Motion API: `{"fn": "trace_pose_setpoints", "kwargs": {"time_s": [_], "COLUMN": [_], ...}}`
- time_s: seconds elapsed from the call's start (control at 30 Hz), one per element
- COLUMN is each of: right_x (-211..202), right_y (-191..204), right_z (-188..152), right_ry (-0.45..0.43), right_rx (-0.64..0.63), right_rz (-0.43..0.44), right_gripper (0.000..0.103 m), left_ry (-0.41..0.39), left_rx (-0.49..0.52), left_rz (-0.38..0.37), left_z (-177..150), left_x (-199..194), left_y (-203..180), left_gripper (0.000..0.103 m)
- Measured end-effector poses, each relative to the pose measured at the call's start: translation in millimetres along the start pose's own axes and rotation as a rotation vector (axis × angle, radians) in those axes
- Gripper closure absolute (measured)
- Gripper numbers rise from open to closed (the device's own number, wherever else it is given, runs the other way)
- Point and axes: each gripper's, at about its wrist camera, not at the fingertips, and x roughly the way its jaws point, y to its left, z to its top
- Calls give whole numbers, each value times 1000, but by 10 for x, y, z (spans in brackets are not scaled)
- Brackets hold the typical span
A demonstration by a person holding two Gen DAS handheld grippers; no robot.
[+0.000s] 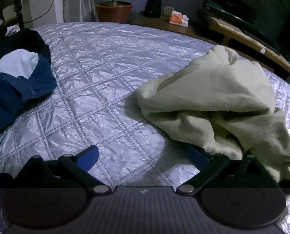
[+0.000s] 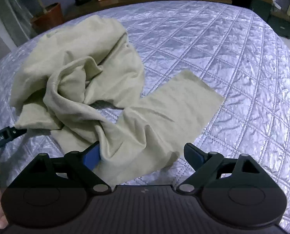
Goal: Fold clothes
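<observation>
Both the left hand-held gripper (image 1: pixel 145 156) and right hand-held gripper (image 2: pixel 143 154) gape apart; the crumpled pale green garment (image 2: pixel 82 74) hides its own folds, dark clothes (image 1: pixel 14 81) cut off

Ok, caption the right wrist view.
Open right tongs over a crumpled beige garment on the quilted bed.

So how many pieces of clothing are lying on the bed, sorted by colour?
Pale green: 1, the crumpled garment
Dark blue: 1, the garment with a white lining
Black: 1, the garment behind it
Total: 3; the dark heap may hide more.
</observation>
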Motion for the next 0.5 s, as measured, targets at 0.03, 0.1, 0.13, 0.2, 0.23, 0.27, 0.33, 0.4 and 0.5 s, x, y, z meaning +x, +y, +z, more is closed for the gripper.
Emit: {"fn": "trace_pose_setpoints", "kwargs": {"time_s": [0.03,0.1,0.13,0.2,0.23,0.27,0.33,0.4,0.5], "right_x": [6,14,19,44,59,73,93,106,130], "right_y": [12,25,25,23,22,19,21,17,1], "right_z": [-8,-19,-25,-40,-48,-55,-70,-79,-91], "right_ry": [-1,-2,-3,-2,2,7,10,10,14], "right_rx": [-5,-5,-3,-1,0,1,-4,-6,3], "right_rz": [-4,-6,-9,-18,-20,-21,-28,-32,-30], "right_gripper": [10,10,10,10,10,10,10,10,9], "left_ry": [3,11,15,23,25,27,31,38,63], "left_rx": [6,20,28,42,49,55,62,64,81], "left_rz": [1,4,4,7,8,6,4,4,6], "left_z": [-3,-14,-21,-35,-42,-42,-39,-42,-46], "left_x": [6,17,22,33,36,43,56,67,88], "left_y": [-11,-37,-52,-81,-93,-96,-101,-108,-148], "left_gripper": [4,2,2,2,2,1,1,1,1]}}
